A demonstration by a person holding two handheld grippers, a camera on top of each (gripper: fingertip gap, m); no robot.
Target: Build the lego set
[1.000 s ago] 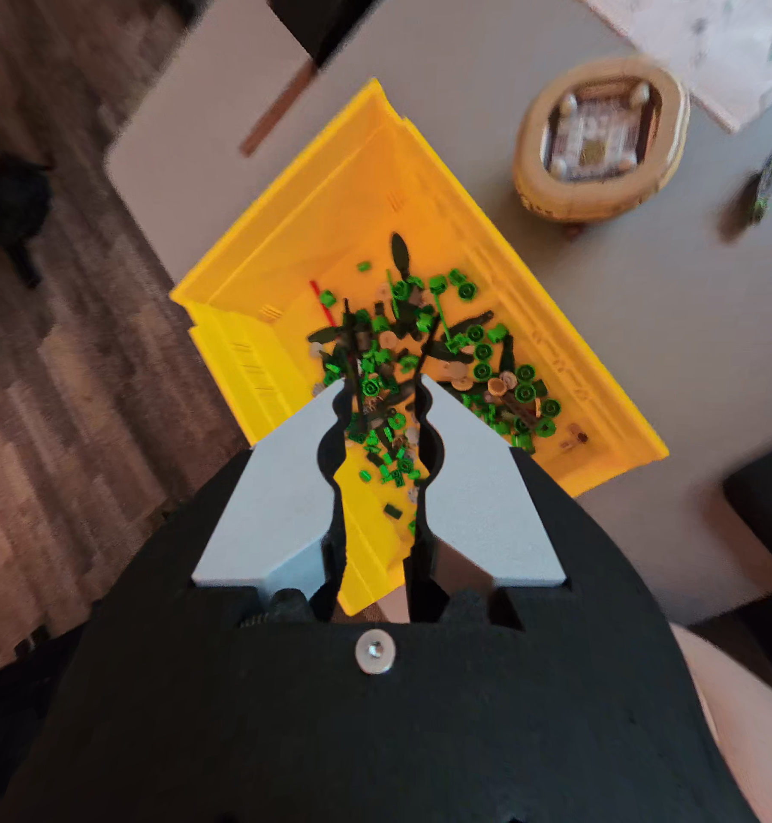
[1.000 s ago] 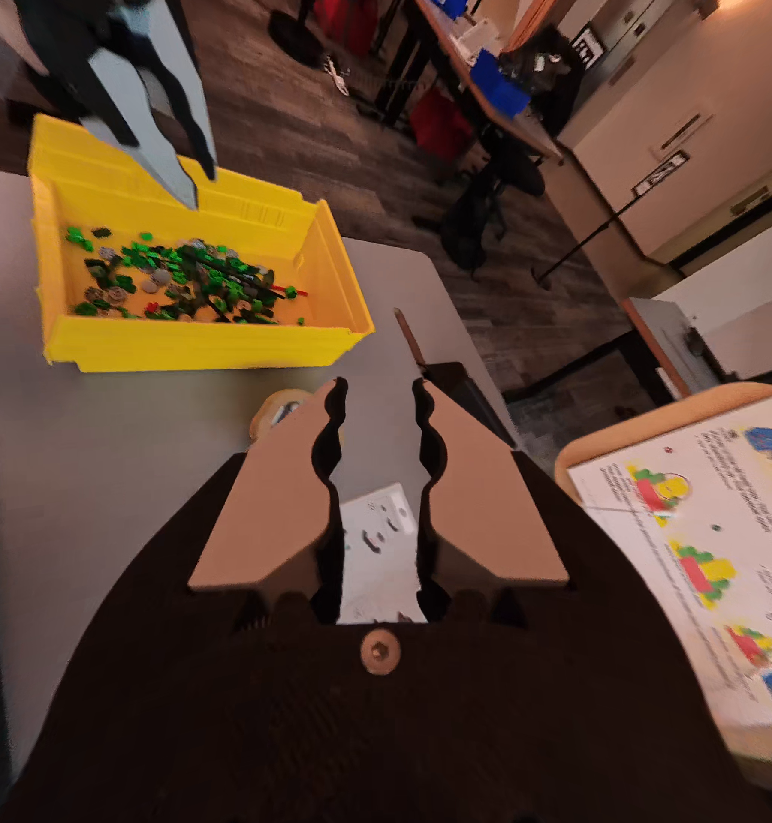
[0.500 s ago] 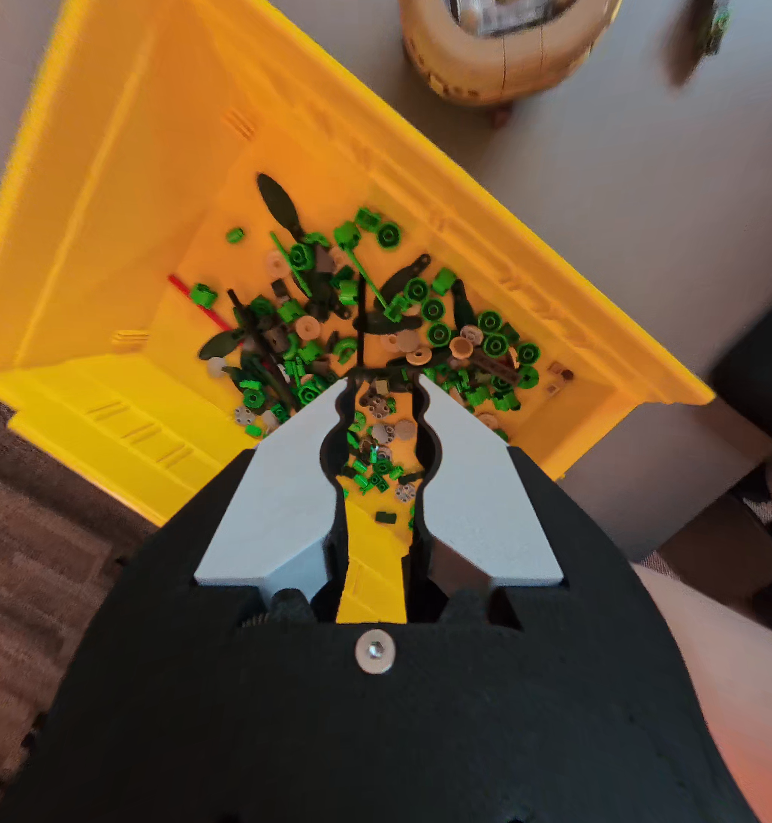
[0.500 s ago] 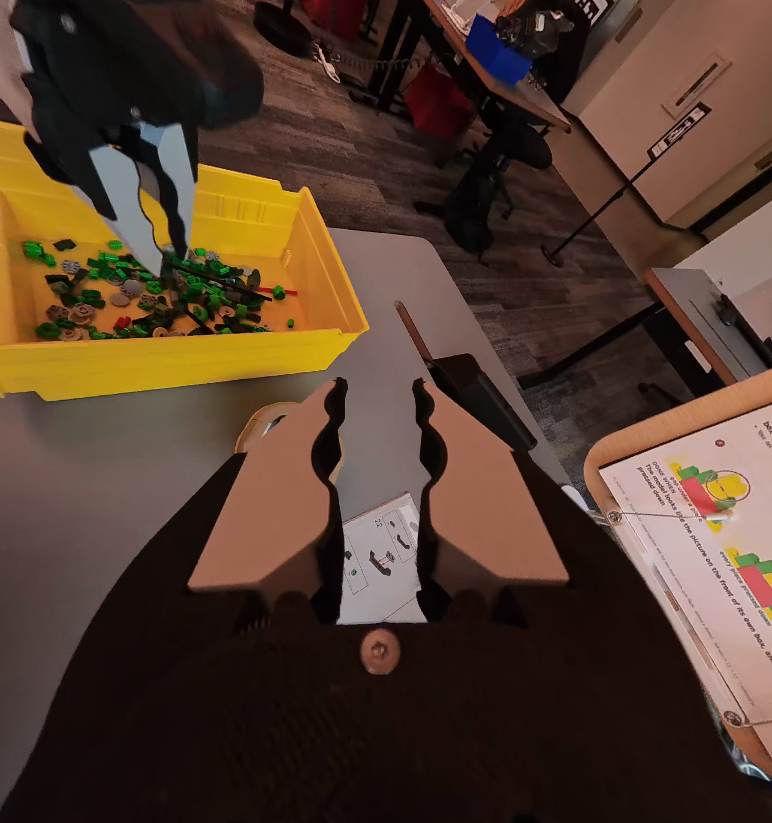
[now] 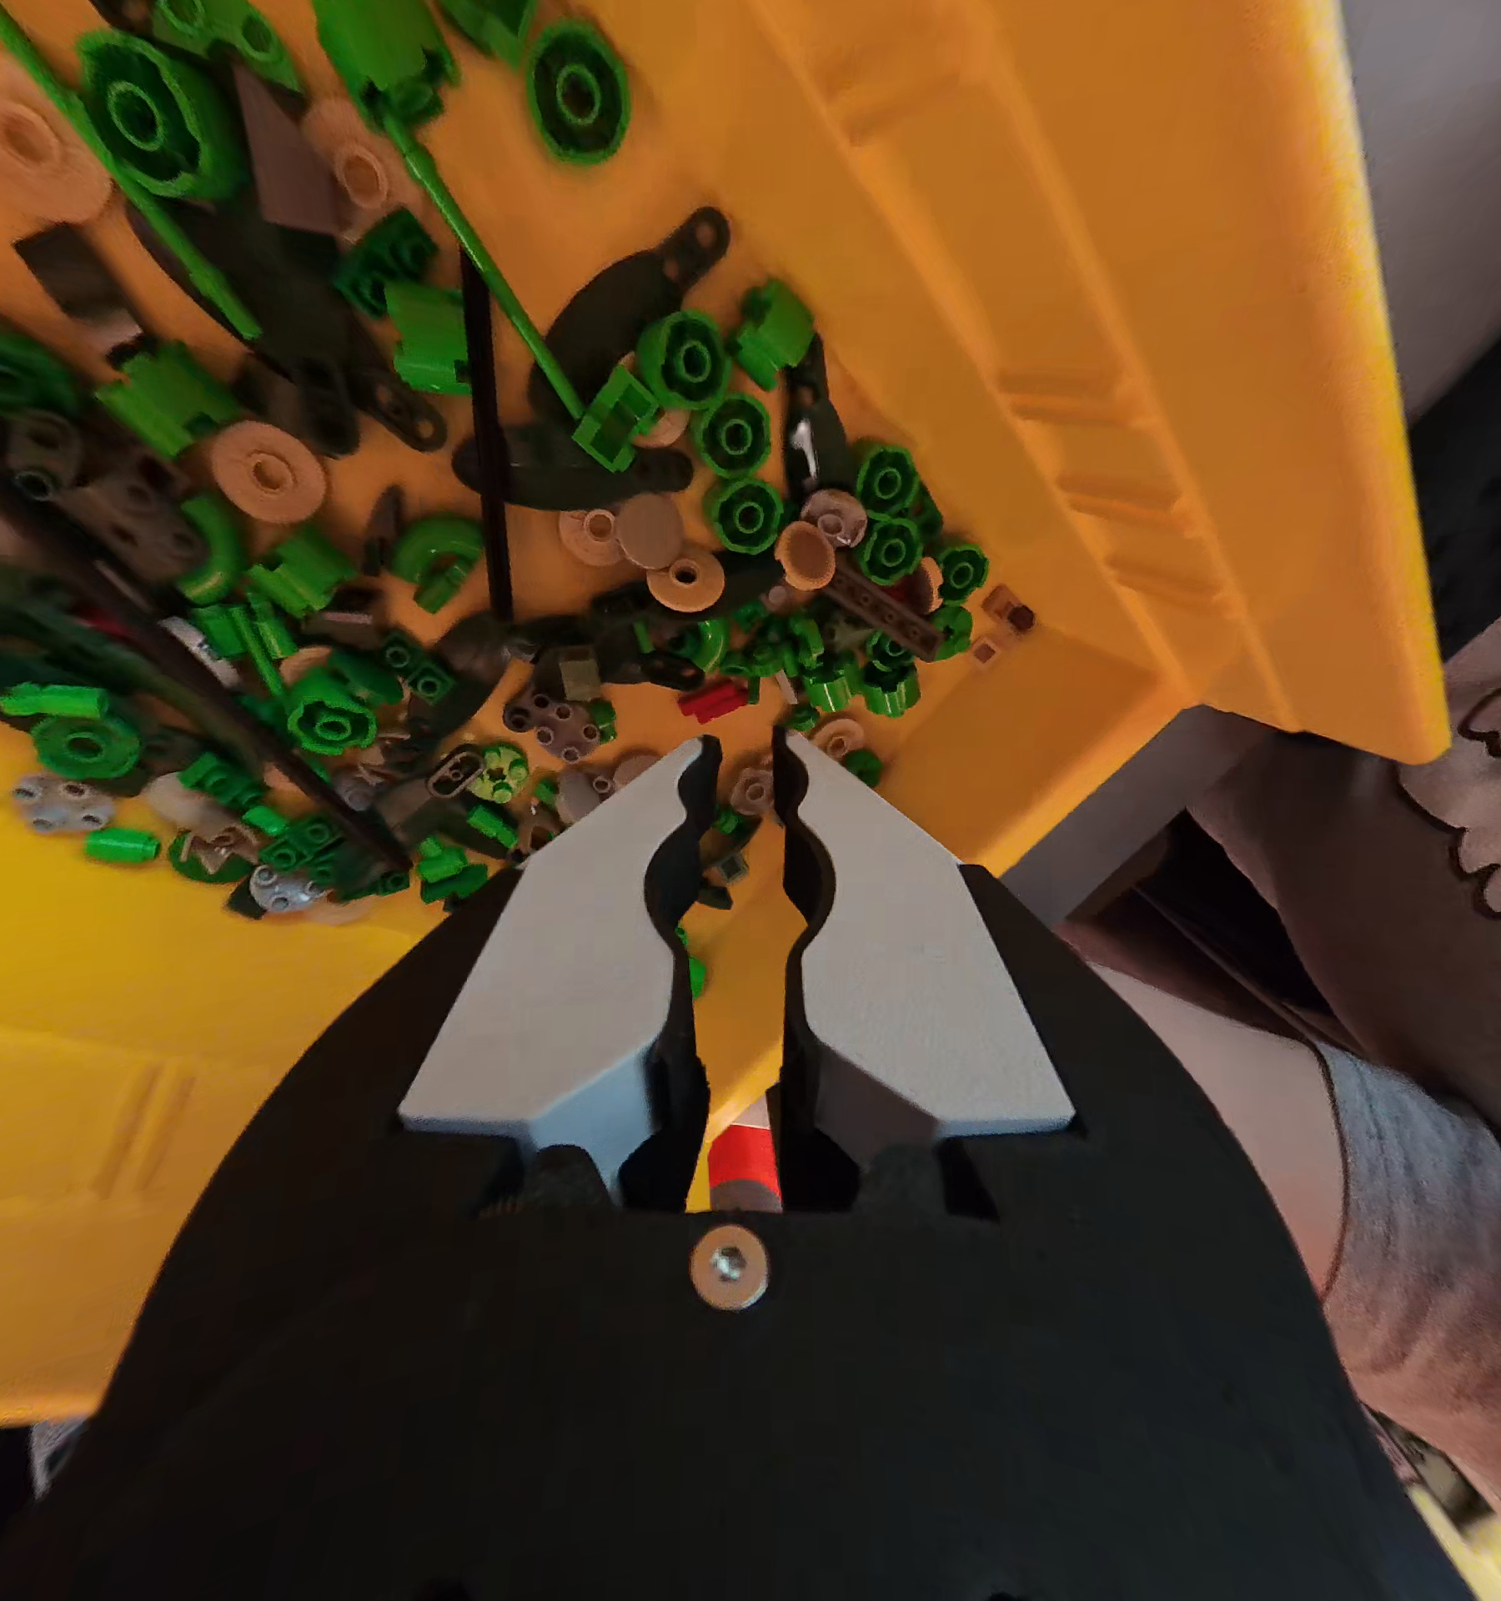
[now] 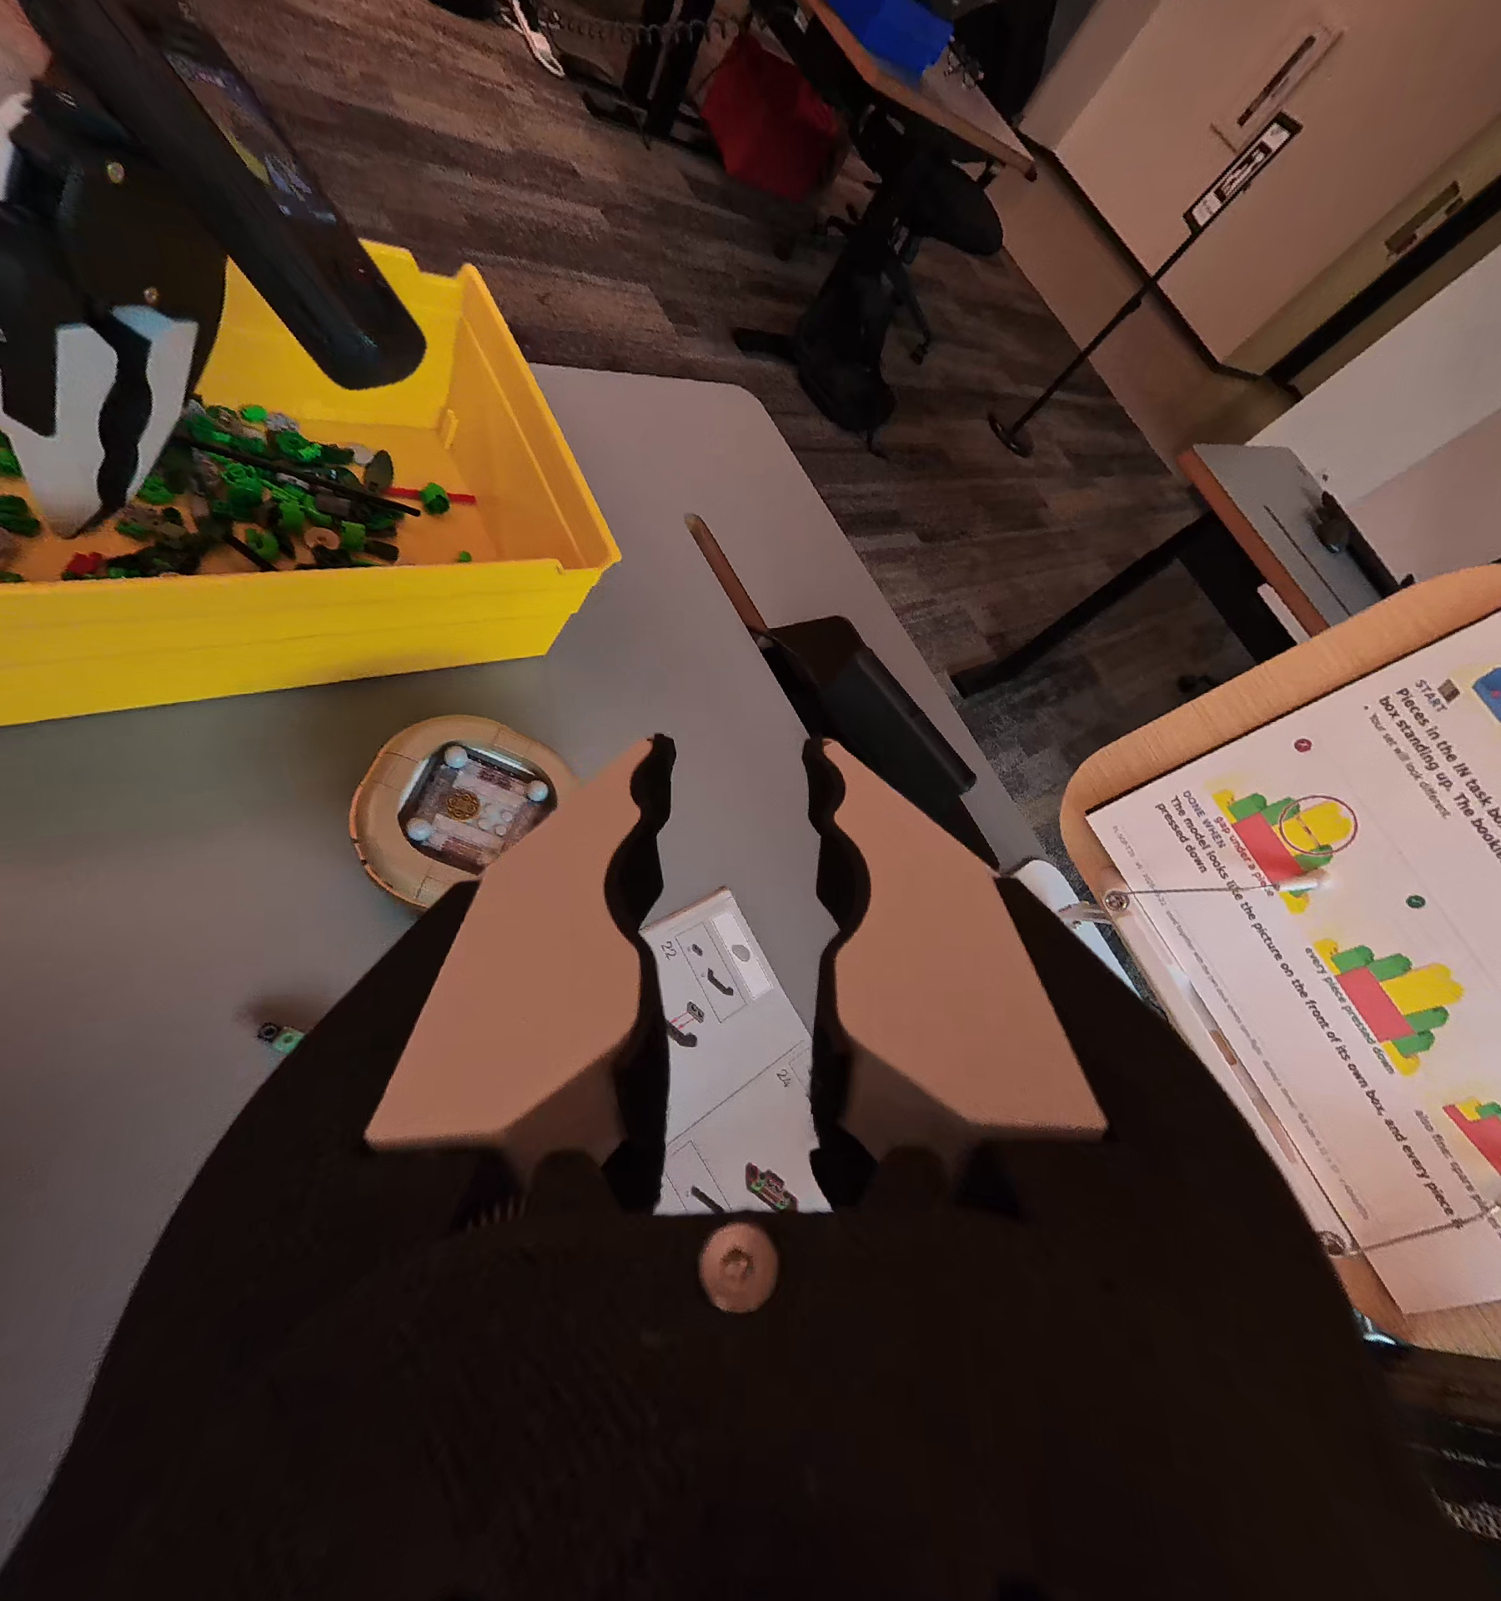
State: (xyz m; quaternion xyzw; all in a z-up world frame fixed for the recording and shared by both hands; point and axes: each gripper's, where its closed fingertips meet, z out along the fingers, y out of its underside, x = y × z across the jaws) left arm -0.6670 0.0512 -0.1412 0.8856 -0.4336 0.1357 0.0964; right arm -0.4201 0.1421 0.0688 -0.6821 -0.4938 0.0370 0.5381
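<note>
Reaching into the yellow bin [image 5: 1033,286], the left gripper [image 5: 738,754] points its tips at the near edge of the piece pile [image 5: 470,520]; its jaws stand slightly parted with nothing between them. The right-wrist view shows that same gripper [image 6: 89,511] with its tips low among the pieces, near or at the bin floor; contact cannot be confirmed. The right gripper [image 6: 734,754] hovers over the grey table [image 6: 123,866], jaws released and empty, above the open booklet [image 6: 730,979].

Pieces: small green round studs, tan discs, grey round plates, dark leaf shapes, thin green and black rods and a red bit, lying loose and partly overlapping. A small grey round piece [image 5: 751,790] lies just beyond the gap between the tips.

Partial build: a tan round base [image 6: 457,806] with a patterned centre stands on the table between bin and booklet. A tiny green piece [image 6: 283,1035] lies apart to its left.

Handling, judged: the pieces look light, rigid and smooth, so they are likely to skate or flip under a glancing pinch. Flat discs are best taken across opposite edges, rods mid-length, with neighbours cleared first. The base should need steadying when parts are pressed on.
</note>
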